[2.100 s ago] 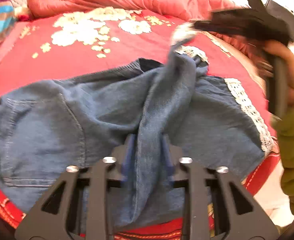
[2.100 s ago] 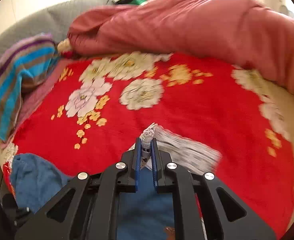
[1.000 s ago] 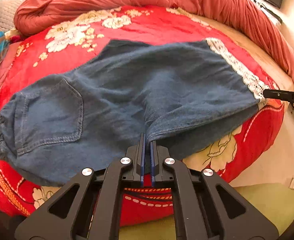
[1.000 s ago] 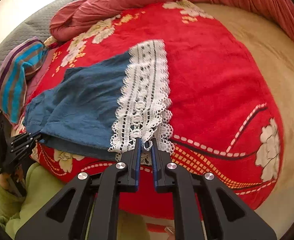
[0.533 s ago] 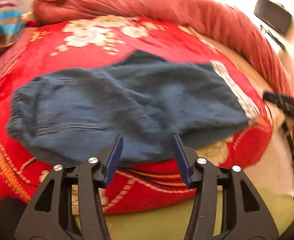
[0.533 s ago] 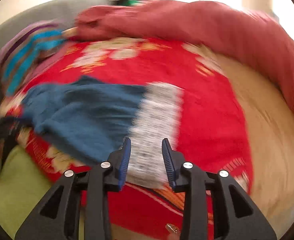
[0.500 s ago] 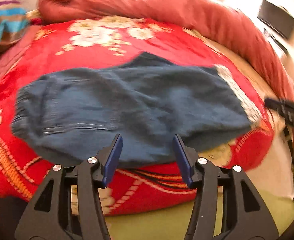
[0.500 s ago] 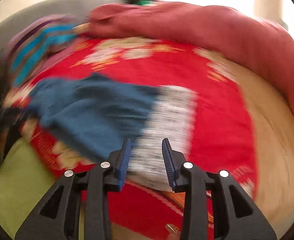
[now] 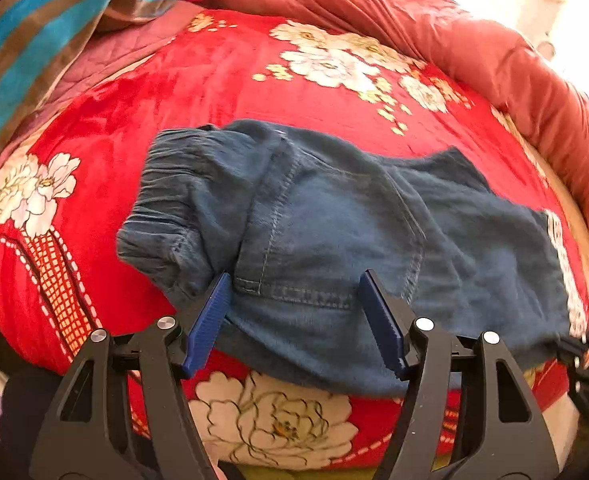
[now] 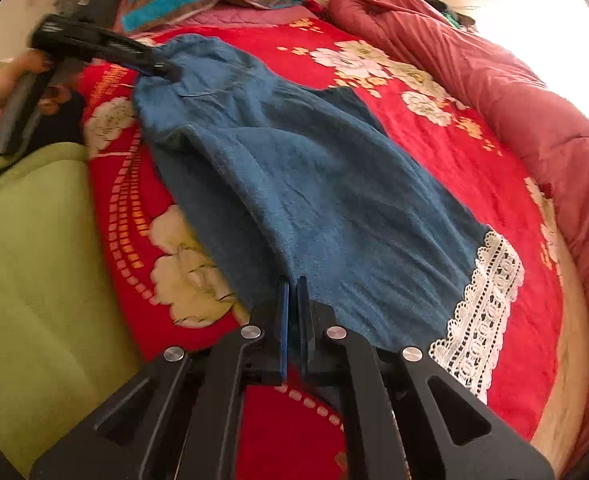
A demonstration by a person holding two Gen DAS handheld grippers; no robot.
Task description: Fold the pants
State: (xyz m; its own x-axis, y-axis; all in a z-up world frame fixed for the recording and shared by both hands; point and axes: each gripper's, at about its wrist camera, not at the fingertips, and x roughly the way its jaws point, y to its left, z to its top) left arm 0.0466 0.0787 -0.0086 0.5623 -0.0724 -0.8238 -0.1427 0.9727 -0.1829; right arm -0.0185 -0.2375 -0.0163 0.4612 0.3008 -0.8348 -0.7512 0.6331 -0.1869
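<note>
Blue denim pants [image 9: 334,220], lace-trimmed at the hem, lie flat on the red floral bed [image 9: 214,80]. Left gripper [image 9: 294,312] spread at the waistband end; right gripper [image 10: 293,292] pinches their near edge.

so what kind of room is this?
Most likely a bedroom: the pants lie on a bed under a red floral blanket, with a rolled red quilt and a striped pillow behind.

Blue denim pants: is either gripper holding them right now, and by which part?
The right gripper is shut on the near side edge of the blue denim pants, near the lace-trimmed hem. The left gripper is open, holding nothing.
</note>
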